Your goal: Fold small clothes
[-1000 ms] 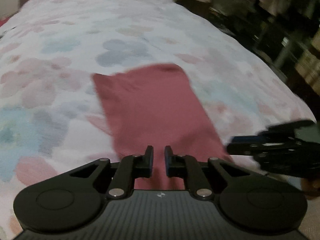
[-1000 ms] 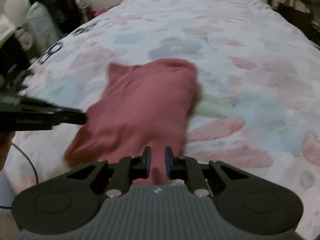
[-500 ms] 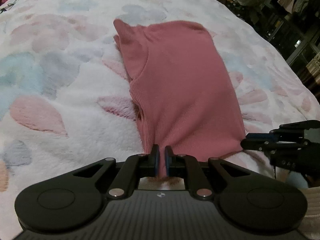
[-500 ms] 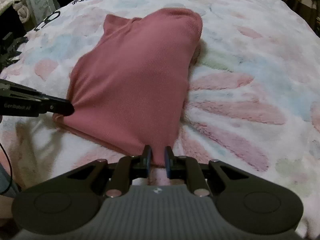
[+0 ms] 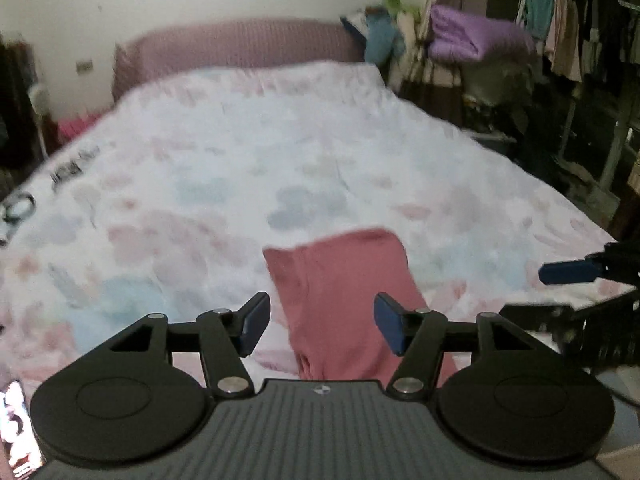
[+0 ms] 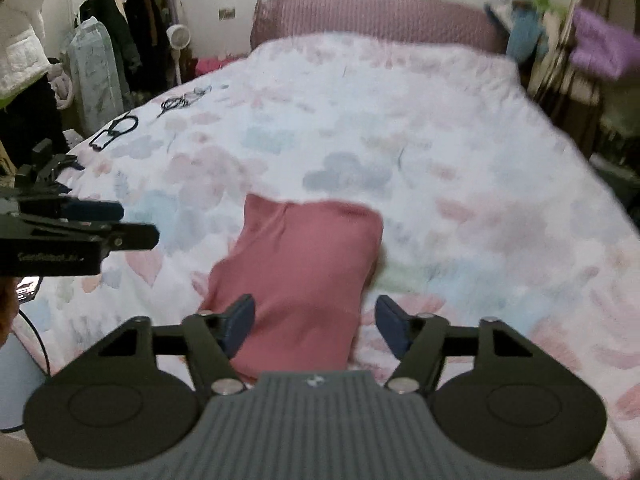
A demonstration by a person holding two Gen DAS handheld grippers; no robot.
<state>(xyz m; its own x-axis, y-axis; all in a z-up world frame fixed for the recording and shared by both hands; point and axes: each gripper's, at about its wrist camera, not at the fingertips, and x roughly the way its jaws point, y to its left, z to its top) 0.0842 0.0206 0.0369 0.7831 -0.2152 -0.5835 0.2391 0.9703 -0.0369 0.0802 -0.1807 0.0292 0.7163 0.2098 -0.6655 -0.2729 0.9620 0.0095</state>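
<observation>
A small pink ribbed garment (image 5: 352,300) lies flat on the bed, folded lengthwise into a narrow strip, its collar end away from me. It also shows in the right wrist view (image 6: 300,280). My left gripper (image 5: 320,326) is open and empty, raised above the garment's near left edge. My right gripper (image 6: 316,324) is open and empty, raised above its near right edge. Each gripper shows at the side of the other's view: the right gripper (image 5: 576,280) and the left gripper (image 6: 104,224).
The bed has a white floral blanket (image 6: 440,152) and a pink headboard (image 6: 376,16). Black cables and small items (image 6: 120,128) lie at its left edge. Hanging clothes (image 6: 132,32) stand at left; a purple bundle (image 5: 476,40) and cluttered shelves at right.
Both grippers have opened and let go of the garment's near edge. Both have lifted and tilted up, so the views now take in the whole bed and the wall.
</observation>
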